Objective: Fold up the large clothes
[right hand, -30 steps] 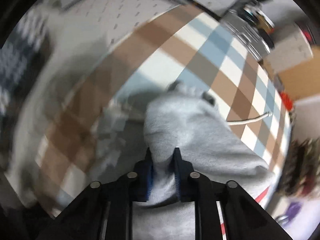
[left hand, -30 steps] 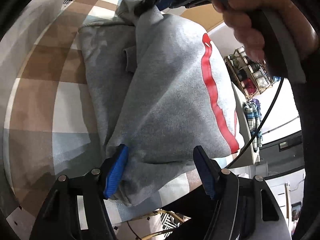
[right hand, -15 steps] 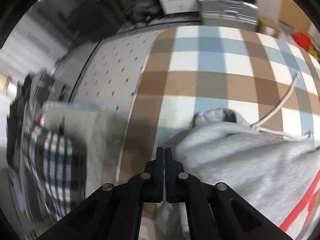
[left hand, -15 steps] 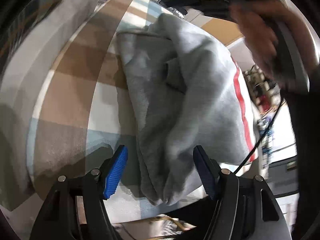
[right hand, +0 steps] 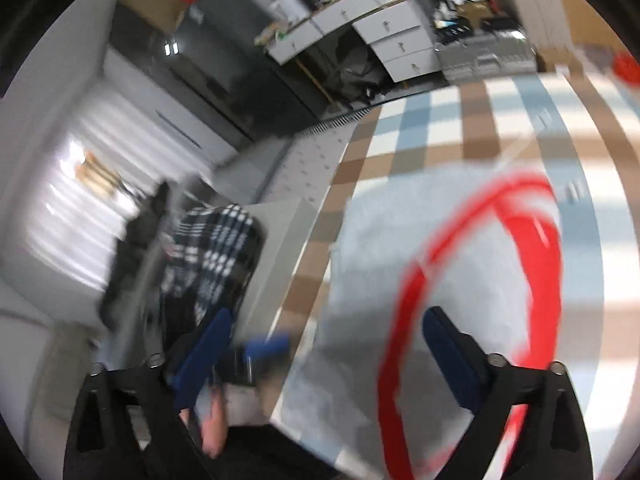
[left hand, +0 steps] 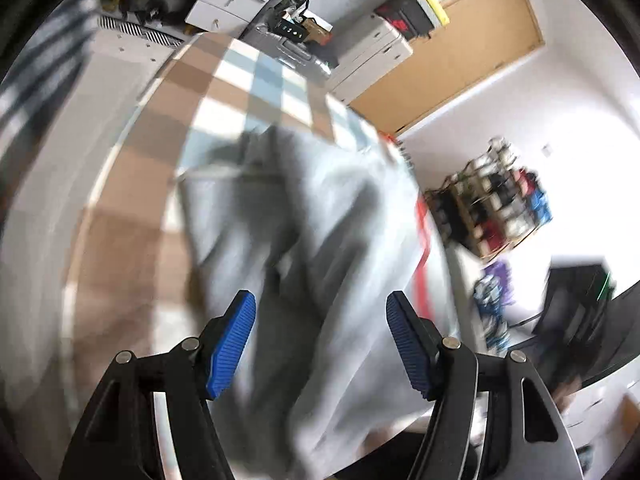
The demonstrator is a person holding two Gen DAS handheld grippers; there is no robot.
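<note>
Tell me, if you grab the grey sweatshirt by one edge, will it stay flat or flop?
The grey sweatshirt would probably flop: it already lies in soft folds on the checked cloth. It looks thick, so likely heavyish, and it shouldn't slip much.

Bench (left hand: 132, 248) was covered in a brown, blue and white check cloth (right hand: 436, 136). Directly on it lay the grey sweatshirt (left hand: 320, 216), bunched into folds; a red ring print (right hand: 480, 264) faced up in my right view. Frames were motion-blurred, so finer creases were unreadable. A white perforated panel (right hand: 308, 164) adjoined the bench's edge.
</note>
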